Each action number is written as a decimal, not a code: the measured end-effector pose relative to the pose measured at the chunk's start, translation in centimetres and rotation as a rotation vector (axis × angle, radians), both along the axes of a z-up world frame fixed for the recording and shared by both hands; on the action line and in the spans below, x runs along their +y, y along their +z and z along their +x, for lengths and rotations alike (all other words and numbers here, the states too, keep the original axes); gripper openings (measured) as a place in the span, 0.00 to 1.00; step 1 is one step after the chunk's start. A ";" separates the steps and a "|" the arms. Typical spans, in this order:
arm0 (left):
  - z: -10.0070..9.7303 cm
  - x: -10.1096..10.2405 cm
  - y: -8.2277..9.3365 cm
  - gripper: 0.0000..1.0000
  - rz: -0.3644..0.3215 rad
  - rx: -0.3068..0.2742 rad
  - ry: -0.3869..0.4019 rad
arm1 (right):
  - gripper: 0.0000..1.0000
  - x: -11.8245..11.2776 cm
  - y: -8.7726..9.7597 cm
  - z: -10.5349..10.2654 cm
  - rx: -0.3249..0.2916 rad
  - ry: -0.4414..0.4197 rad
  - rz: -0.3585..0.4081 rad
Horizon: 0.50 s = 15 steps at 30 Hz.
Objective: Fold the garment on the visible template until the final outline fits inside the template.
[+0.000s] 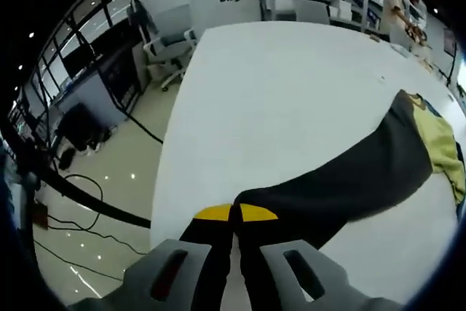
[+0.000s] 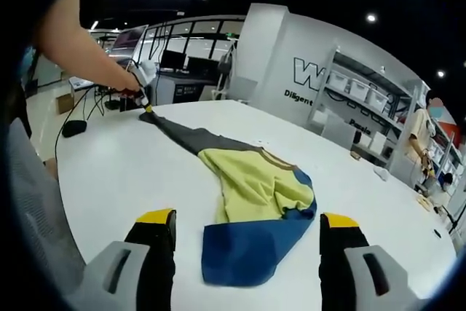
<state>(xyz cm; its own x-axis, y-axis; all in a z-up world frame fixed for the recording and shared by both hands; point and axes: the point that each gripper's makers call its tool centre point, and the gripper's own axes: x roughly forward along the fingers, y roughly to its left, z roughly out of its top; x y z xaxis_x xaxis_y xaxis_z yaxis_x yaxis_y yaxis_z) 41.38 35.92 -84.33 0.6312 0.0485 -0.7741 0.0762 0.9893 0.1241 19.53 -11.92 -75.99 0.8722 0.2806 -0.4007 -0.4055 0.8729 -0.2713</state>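
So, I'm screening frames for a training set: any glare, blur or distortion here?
Left gripper view: heavy fisheye bend at the white table edge; ceiling lights glint off the glossy floor; the left gripper, shut on the dark sleeve, is sharp. Right gripper view: even lighting, the garment sharp, soft shadows, the right gripper open.

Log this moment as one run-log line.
left claw: shut on garment sleeve | right claw: open, above garment | table: white
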 end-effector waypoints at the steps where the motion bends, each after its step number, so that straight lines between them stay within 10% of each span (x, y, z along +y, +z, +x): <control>1: 0.1 0.2 -0.2 0.00 -0.003 0.002 0.009 | 0.82 0.0 0.0 0.0 0.000 0.001 0.000; 15: 1.4 0.5 0.0 0.00 0.050 -0.021 -0.021 | 0.82 0.1 -0.4 -0.1 0.015 0.006 -0.007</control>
<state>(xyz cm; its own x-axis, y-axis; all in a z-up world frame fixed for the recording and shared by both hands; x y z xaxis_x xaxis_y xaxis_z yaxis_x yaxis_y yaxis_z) 42.76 36.46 -84.37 0.6483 0.0735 -0.7578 0.0937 0.9801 0.1752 19.41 -11.78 -76.38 0.8644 0.2832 -0.4156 -0.4150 0.8684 -0.2715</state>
